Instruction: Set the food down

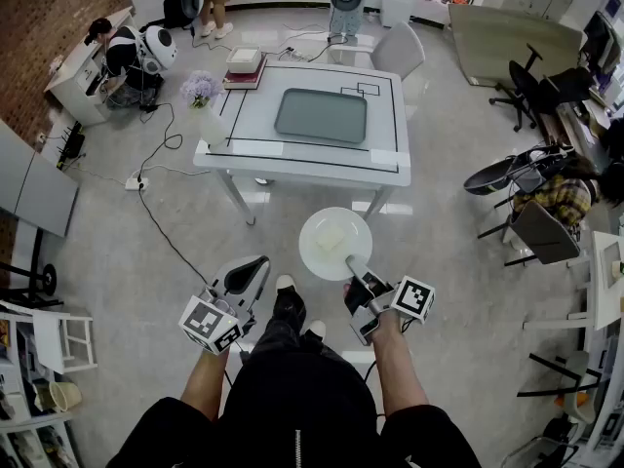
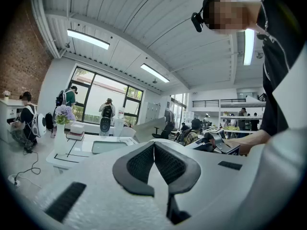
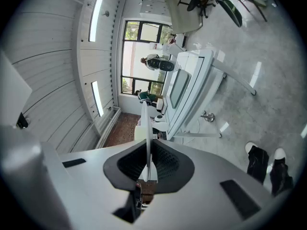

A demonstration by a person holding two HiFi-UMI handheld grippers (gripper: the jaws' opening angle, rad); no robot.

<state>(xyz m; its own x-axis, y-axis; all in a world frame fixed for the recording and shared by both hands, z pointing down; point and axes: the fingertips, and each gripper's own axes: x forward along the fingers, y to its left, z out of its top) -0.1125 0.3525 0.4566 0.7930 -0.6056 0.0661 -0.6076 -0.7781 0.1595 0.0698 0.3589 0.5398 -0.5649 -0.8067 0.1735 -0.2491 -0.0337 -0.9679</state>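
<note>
Pinching the rim of a white plate [image 1: 314, 253], the right claw [image 1: 351, 261] holds it over the floor, well short of the desk [image 1: 390, 159]. A pale block of food [image 1: 332, 239] sits on the plate. The left claw [image 1: 257, 261] is pressed together with nothing in it. A grey tray [image 1: 321, 115] lies on the desk.

Pale food slab [image 1: 334, 234] on round white plate [image 1: 316, 256]
</note>
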